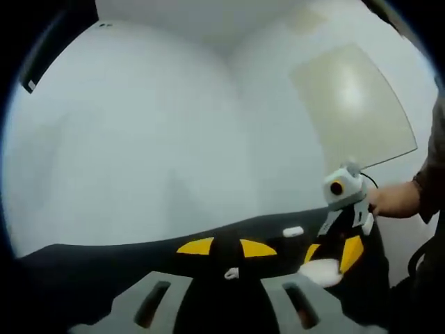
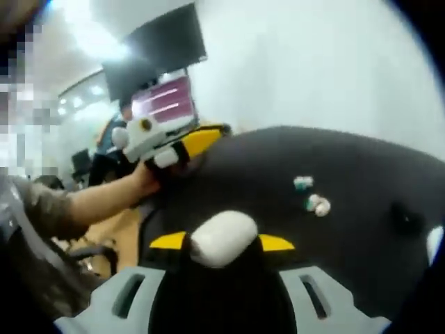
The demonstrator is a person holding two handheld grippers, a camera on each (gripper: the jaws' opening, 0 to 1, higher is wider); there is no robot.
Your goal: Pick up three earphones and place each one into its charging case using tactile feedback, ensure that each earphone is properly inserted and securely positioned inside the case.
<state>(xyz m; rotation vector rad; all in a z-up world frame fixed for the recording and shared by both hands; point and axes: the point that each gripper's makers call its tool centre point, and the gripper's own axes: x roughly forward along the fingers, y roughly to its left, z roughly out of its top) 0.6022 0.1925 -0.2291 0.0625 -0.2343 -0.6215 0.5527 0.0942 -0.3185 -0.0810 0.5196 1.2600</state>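
Observation:
My right gripper (image 2: 222,242) is shut on a white oval charging case (image 2: 222,238), pinched between its yellow tips over the black table (image 2: 334,160). Two small white earphones (image 2: 303,183) (image 2: 318,205) lie on the table beyond it. In the left gripper view, my left gripper (image 1: 227,248) stands open, yellow tips apart, low over the black table (image 1: 104,268). A small white earphone (image 1: 231,273) lies between its jaws, nearer the camera than the tips. Another earphone (image 1: 293,231) lies further right. The right gripper (image 1: 332,261) enters from the right with the case (image 1: 322,270).
A person's hand (image 2: 142,182) holds the left gripper (image 2: 188,145) at the table's far left edge. A small dark object (image 2: 403,216) and a white thing (image 2: 434,243) sit at the right of the table. White walls (image 1: 139,139) stand behind.

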